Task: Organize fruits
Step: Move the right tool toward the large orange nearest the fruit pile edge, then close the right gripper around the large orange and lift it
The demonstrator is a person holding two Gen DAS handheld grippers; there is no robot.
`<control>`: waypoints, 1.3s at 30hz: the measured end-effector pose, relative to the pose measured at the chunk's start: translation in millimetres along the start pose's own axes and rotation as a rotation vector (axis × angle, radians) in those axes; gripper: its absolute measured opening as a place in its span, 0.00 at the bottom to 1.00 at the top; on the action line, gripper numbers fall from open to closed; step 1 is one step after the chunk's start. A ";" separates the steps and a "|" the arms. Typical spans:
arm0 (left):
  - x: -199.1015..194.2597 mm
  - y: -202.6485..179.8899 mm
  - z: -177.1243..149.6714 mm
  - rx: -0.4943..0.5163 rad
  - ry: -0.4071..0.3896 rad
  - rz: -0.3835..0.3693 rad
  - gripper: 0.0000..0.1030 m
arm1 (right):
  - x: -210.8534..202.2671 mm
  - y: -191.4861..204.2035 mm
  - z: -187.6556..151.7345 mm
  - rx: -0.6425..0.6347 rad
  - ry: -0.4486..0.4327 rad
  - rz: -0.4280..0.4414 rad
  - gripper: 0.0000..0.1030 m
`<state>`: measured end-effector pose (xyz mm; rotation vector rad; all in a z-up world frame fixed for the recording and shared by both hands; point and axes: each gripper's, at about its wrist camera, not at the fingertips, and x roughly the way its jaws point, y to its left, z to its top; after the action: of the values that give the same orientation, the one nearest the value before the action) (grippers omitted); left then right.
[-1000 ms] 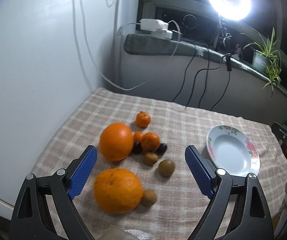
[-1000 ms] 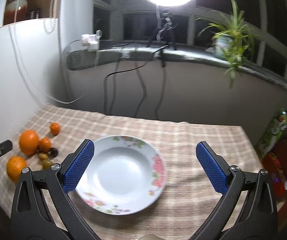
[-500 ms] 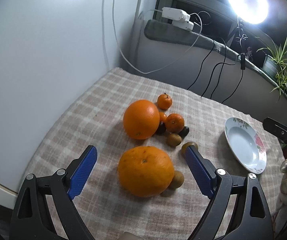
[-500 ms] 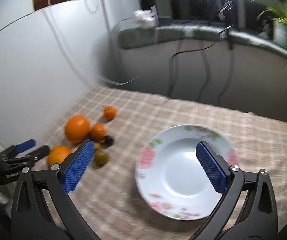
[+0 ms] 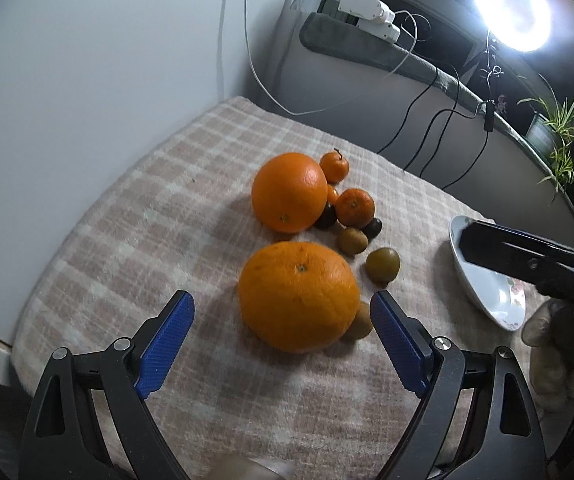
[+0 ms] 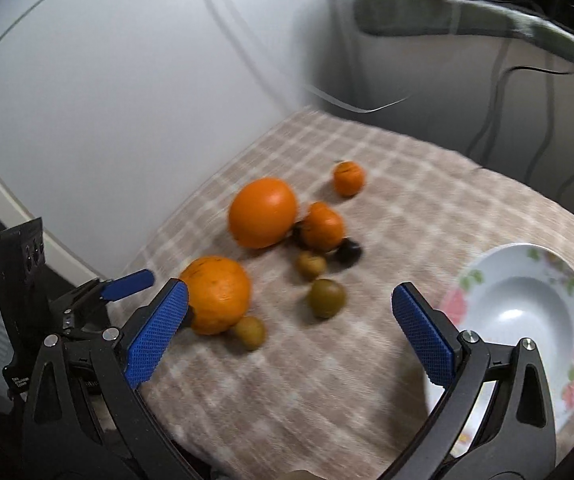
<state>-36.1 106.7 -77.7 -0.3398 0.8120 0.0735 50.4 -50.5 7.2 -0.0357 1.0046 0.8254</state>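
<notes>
Left wrist view puts the near large orange [image 5: 298, 297] straight ahead of the left gripper [image 5: 283, 350], centred between two wide-spread blue pads that hold nothing; the fruit sits on the checked cloth [image 5: 135, 216] just beyond the fingertips, so a forward push would bring the jaws around it. It is nearly round, with no long axis to speak of, and its stem scar faces up. A small brown kiwi [image 5: 358, 322] touches its right flank, close to the right-hand pad, and by my reckoning that is the thing likely to get nudged or pinched along with it. Behind lie the second large orange [image 5: 289, 192], smaller tangerines, two dark fruits and more kiwis in a loose cluster. The right gripper [image 6: 289, 326] also stands fully open and empty, aimed at bare cloth short of another kiwi [image 6: 326, 298], with the white flowered plate [image 6: 527, 276] off to its right. The left hand is plainly the nearer one to the big orange, and the plate looks the probable destination.
</notes>
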 end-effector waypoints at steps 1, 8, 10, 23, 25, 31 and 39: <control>0.9 0.6 -1.5 -0.004 0.005 -0.001 0.87 | 5.3 2.9 0.5 -0.006 0.014 0.013 1.00; 4.0 10.5 -4.9 -0.056 0.020 -0.033 0.87 | 39.5 13.2 3.0 0.002 0.114 0.110 1.00; 5.2 13.3 -4.5 -0.075 0.023 -0.053 0.86 | 46.4 14.9 4.7 0.005 0.136 0.134 1.00; 12.3 12.7 -4.0 -0.110 0.059 -0.151 0.84 | 82.5 23.6 8.3 0.021 0.232 0.226 0.95; 14.1 12.6 -3.3 -0.111 0.064 -0.162 0.83 | 86.7 23.4 7.0 0.023 0.244 0.235 0.93; 23.4 18.3 -3.5 -0.144 0.098 -0.193 0.77 | 98.9 20.6 6.7 0.048 0.276 0.258 0.86; 28.1 18.6 -3.4 -0.146 0.107 -0.195 0.71 | 112.8 25.0 2.5 0.055 0.325 0.282 0.74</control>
<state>-22.7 121.3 -105.2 -0.5631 0.8778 -0.0683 66.7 35.4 -68.5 0.0209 1.3585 1.0708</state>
